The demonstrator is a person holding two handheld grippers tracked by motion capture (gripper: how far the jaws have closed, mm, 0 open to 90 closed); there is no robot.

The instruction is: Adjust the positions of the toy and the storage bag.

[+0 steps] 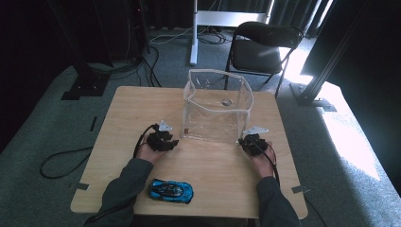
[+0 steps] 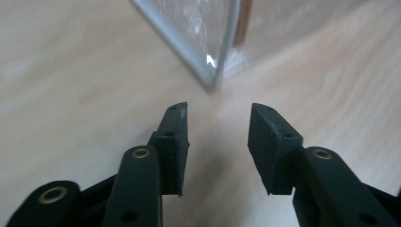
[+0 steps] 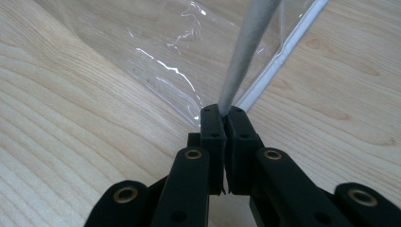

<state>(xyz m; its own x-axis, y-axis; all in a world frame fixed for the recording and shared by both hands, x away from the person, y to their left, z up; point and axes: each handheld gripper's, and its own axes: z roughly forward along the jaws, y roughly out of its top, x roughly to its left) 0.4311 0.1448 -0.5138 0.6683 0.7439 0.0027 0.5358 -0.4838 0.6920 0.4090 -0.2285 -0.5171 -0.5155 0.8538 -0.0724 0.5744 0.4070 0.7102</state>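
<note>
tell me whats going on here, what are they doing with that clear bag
A person at a wooden table works a clear bag with a gripper in each hand. The right gripper is shut on the bag's grey corner seam at its near right corner. The left gripper is open and holds nothing, its jaws aimed at the bag's near left corner and just short of it. The bag stands open-topped. A blue toy car lies untouched near the person, by the left sleeve.

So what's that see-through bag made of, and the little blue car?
The see-through bag looks like soft clear plastic, maybe vinyl: the table shows through it, its walls crease and glint, and pale piping runs along its edges. The right gripper is pinching one edge. The little blue car seems to be hard, glossy plastic or painted metal; it is too small here to tell which.
</note>
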